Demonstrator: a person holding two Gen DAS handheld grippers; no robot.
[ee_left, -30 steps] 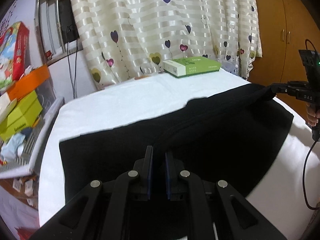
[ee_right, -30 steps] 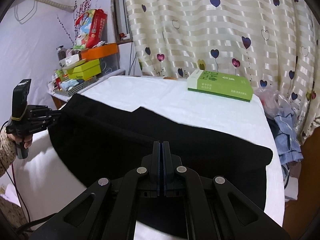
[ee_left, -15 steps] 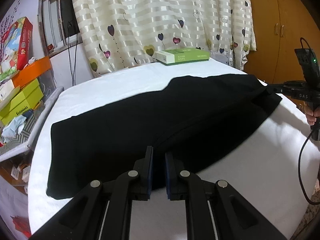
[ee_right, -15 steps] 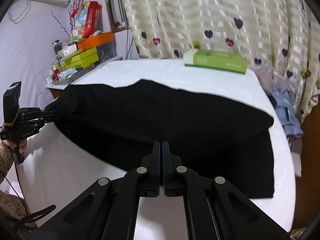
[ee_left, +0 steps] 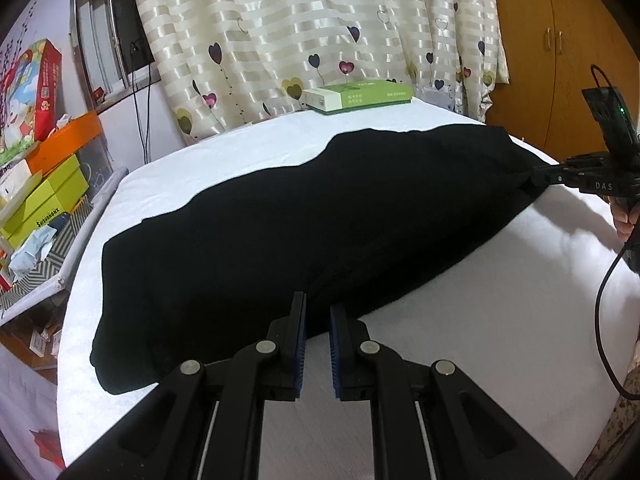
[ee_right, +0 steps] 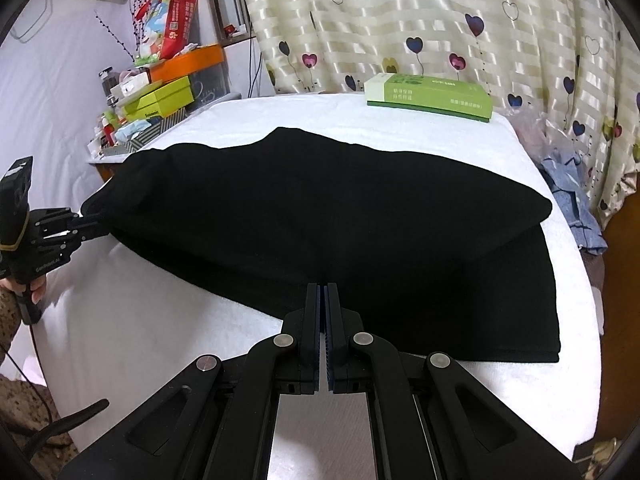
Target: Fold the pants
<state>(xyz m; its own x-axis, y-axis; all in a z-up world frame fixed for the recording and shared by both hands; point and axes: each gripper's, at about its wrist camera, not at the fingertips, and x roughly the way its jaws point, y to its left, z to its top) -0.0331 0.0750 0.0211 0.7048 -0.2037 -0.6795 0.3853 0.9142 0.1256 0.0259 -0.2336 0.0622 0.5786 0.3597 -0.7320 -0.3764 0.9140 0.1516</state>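
Note:
The black pants (ee_left: 320, 216) lie folded lengthwise on the white table (ee_left: 460, 340); they also show in the right wrist view (ee_right: 340, 216). My left gripper (ee_left: 318, 312) pinches the near edge of the pants, its jaws narrowly apart around the cloth. It shows from the side in the right wrist view (ee_right: 90, 220), holding the left end. My right gripper (ee_right: 323, 292) is shut on the near edge at the other end. It shows in the left wrist view (ee_left: 536, 178), gripping the right corner.
A green box (ee_left: 358, 96) lies at the table's far side by the heart-print curtain (ee_left: 320, 20). Stacked boxes and clutter (ee_left: 36, 184) fill a shelf at the left. Blue clothes (ee_right: 568, 196) hang off the table's right edge. A wooden wardrobe (ee_left: 560, 40) stands at the right.
Both grippers have pulled the held edge of the pants toward me and lowered it. The top layer now lies over the lower layer, and white table shows in front.

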